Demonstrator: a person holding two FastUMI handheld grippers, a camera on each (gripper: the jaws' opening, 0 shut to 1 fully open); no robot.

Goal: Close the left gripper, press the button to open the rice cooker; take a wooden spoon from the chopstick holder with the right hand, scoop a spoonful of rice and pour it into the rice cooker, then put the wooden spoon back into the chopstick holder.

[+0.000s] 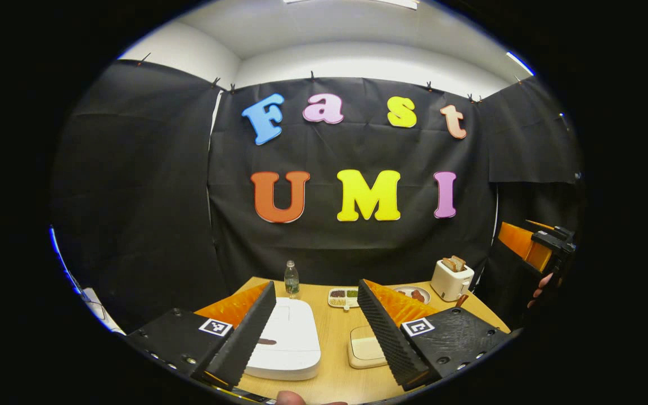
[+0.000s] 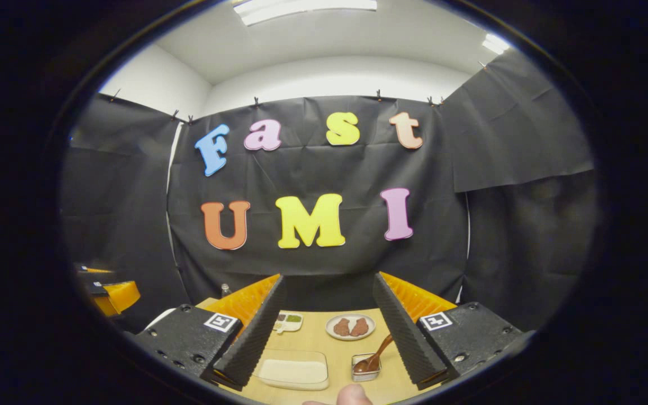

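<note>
Nothing of the task done yet, as far as can be judged. Left hand-held gripper point(image 1: 315, 329) held above the near edge of the desk point(image 1: 335, 343), fingers wide apart, so the first step, bringing them together, not yet made. Below and between them the white rice cooker point(image 1: 284, 340), lid flat and down; a small dark mark on the lid near the left finger, perhaps the button, too small to tell for certain. Just beside the cooker, to its right, a shallow pale container point(image 1: 366, 349), possibly the rice. Farther back a water bottle point(image 1: 291, 278), a divided snack tray point(image 1: 343, 296), a plate point(image 1: 414, 292) and a toaster point(image 1: 452, 278) with bread slices in it.

Right hand-held gripper point(image 2: 327, 332) also with fingers spread apart and gripping nothing. Between them, low on the desk, the wooden spoon point(image 2: 377, 351), bowl end resting in a small square holder point(image 2: 365, 367), handle leaning up toward the right finger but apart from it; spoon untouched. Left of it the pale rice container point(image 2: 294, 371), seemingly full and level. Behind, a plate with two brown pieces point(image 2: 350, 327).

Left to do: closing the left fingers, pressing the button to open the lid, taking the spoon, scooping, pouring, returning the spoon. So all steps still open.
</note>
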